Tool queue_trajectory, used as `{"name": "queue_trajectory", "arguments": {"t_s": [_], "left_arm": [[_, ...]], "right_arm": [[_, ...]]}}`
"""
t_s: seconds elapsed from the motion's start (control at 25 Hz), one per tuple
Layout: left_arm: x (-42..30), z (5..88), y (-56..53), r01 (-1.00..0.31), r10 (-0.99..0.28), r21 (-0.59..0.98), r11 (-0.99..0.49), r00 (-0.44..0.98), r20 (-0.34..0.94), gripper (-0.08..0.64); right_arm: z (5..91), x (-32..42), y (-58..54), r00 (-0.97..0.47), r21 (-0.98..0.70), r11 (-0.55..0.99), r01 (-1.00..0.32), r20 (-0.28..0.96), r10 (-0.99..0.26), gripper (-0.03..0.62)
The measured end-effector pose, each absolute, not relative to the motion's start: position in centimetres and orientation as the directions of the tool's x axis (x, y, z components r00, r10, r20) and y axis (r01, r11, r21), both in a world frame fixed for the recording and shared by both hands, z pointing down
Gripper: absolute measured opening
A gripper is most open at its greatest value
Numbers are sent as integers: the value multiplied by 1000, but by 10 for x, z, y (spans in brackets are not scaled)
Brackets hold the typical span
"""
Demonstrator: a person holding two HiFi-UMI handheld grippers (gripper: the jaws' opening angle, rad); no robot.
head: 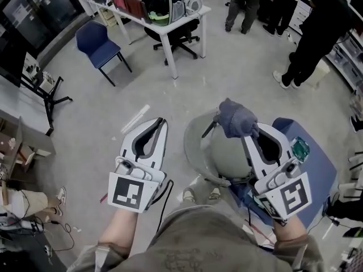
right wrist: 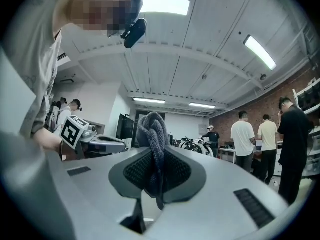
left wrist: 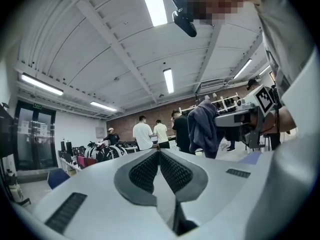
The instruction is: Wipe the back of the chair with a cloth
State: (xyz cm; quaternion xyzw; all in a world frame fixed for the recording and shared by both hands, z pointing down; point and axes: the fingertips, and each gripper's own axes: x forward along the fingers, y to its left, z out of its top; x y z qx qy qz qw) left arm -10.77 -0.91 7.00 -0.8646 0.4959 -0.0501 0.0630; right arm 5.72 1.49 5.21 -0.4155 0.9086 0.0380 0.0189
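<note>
My right gripper (head: 247, 130) is shut on a bunched dark blue-grey cloth (head: 235, 118), which sticks out past its tips. It hovers over the rounded grey back of the chair (head: 224, 154), whose blue seat (head: 320, 166) shows to the right. In the right gripper view the cloth (right wrist: 152, 134) is pinched between the pads of that gripper (right wrist: 157, 159). My left gripper (head: 161, 120) is held left of the chair, above the floor, its jaws shut with nothing between them (left wrist: 159, 156). The left gripper view shows the cloth (left wrist: 204, 126) hanging off to the right.
A white table (head: 170, 30) loaded with helmets stands ahead, with a black office chair (head: 176, 38) under it and a blue chair (head: 99, 44) to its left. People (head: 317, 38) stand at the upper right. A black stand (head: 48, 92) and cables (head: 57, 231) are at the left.
</note>
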Motion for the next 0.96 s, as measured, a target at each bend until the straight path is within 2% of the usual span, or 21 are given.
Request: {"name": "queue_trajectory", "arguments": {"t_s": [0.24, 0.48, 0.96], "left_arm": [[-97, 85, 2, -842, -857, -164, -514, 512, 59, 31], [-88, 101, 10, -831, -845, -152, -535, 526, 93, 31], [-80, 103, 12, -825, -836, -132, -549, 540, 101, 31]], "right_arm": [[78, 69, 26, -620, 32, 619, -784, -14, -785, 63], [105, 81, 32, -598, -57, 596, -801, 37, -801, 63], [101, 89, 28, -587, -81, 584, -808, 14, -810, 63]]}}
